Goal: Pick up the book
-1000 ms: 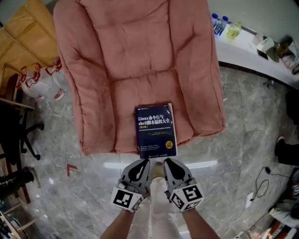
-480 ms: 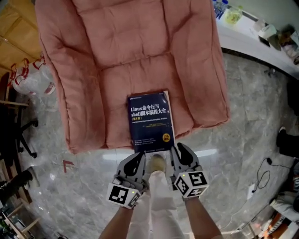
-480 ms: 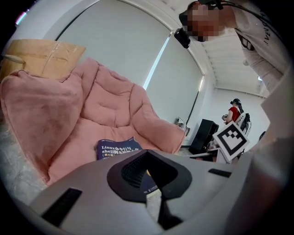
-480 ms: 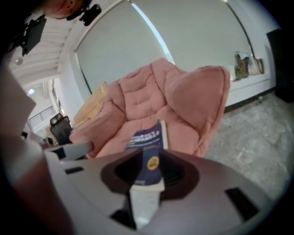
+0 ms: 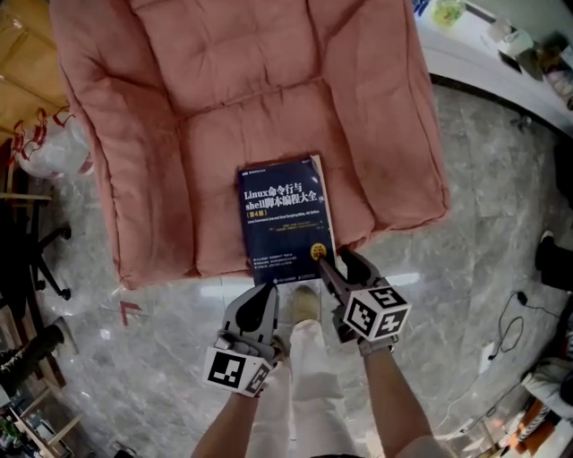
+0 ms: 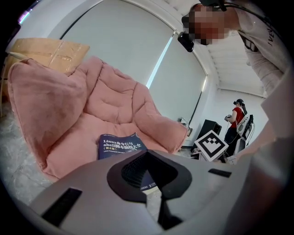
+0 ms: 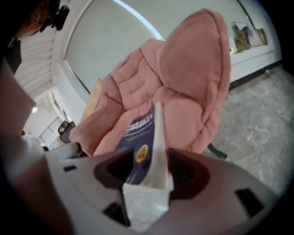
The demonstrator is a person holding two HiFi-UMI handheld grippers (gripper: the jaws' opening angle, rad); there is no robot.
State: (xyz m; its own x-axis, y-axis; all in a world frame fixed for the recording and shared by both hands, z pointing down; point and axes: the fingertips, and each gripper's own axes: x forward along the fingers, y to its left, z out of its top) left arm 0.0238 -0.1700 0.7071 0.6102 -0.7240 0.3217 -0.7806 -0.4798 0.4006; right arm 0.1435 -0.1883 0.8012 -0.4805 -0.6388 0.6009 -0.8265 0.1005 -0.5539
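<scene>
The grey left gripper is hanging over the shiny grey stone floor, just in front of the chair. Its jaws are pressing together on nothing. The dark blue paper book is lying flat on the front of the soft pink padded chair. The grey right gripper is poking at the book's near right corner. Its jaws have just been opening wide, with that corner sitting loosely between them.

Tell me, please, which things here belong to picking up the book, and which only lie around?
For the job: book, lying on the pink armchair; right gripper, jaws just opening, the book's near corner between them; left gripper, holding nothing.

Just lying about: plastic bags; cardboard box; bottle on the white counter; black office chair.
</scene>
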